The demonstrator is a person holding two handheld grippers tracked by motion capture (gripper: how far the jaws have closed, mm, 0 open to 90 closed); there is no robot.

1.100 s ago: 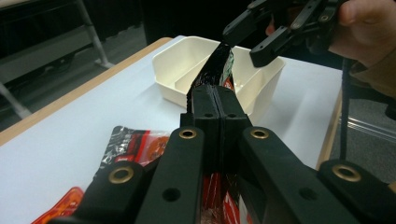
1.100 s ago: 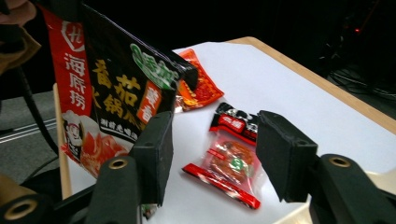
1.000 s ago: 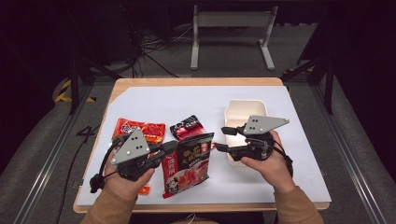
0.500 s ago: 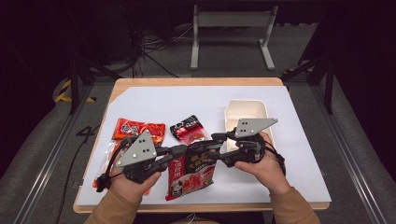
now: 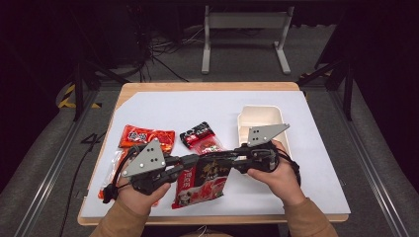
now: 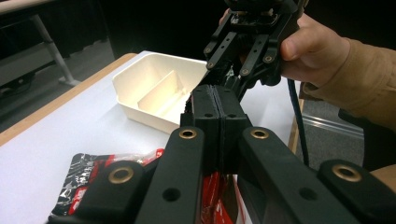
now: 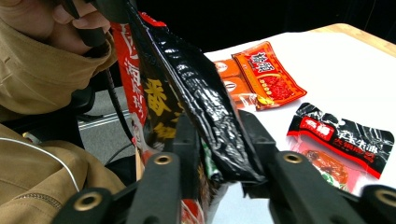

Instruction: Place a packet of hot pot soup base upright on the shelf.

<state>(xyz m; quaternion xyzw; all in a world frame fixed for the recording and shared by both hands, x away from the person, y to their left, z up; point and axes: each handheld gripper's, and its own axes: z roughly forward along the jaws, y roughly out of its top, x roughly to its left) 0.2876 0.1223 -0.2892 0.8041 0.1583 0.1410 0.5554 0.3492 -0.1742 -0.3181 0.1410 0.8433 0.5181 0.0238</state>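
Gripping a glossy crinkled sauce packet [image 5: 202, 180], both grippers clamp.

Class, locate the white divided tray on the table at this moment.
In the high view, the white divided tray sits on the table's right half, just beyond the right gripper, with the small black-and-red packet to its left.

Table [image 5: 163, 106] is viewed from above, facing forward and down. Left gripper view is aimed close along its jaws toward the tray [image 6: 154, 91]; right gripper view toward packets [image 7: 268, 74]. Tray [image 5: 260, 118] is shared.
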